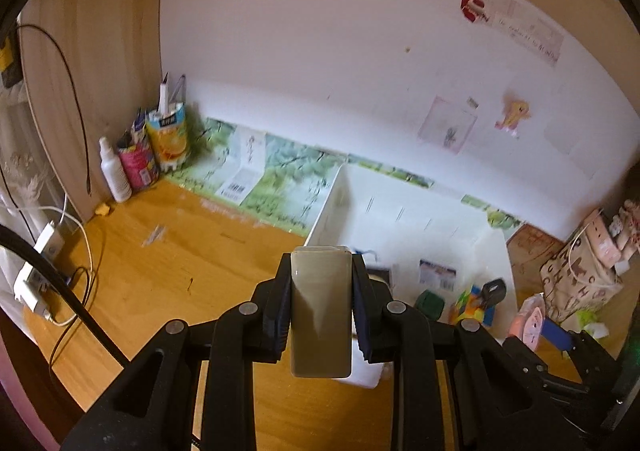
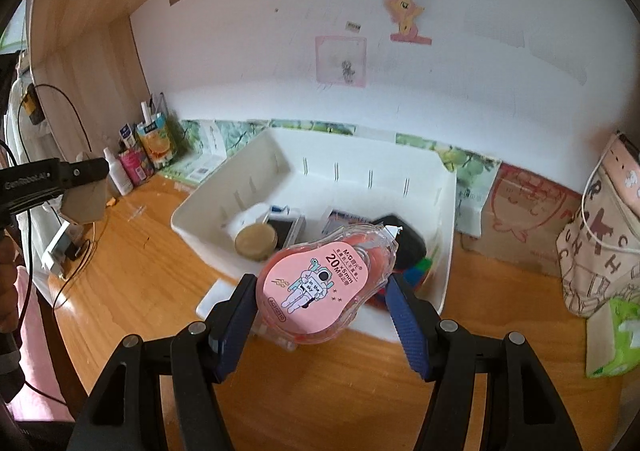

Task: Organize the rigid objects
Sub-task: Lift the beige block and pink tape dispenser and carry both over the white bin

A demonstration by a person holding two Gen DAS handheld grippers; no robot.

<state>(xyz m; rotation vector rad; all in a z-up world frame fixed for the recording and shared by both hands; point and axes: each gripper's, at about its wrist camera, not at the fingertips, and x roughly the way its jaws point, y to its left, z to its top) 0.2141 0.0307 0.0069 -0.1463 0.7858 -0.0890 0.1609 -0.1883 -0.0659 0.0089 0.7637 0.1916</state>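
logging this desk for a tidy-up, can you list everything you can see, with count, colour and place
beige block: one, beige, clamped in the left gripper
correction tape: one, pink label in a clear case, between the right gripper's pads
storage bin: one, white, on the desk by the wall
round lid: one, tan, inside the bin
dark case: one, black, inside the bin
spray bottle: one, white, back left corner
cartons: two, orange and pink, back left corner
drawstring bag: one, cream with letters, right side
desk: one, wooden
left gripper: one, black, shut
right gripper: one, black with blue pads
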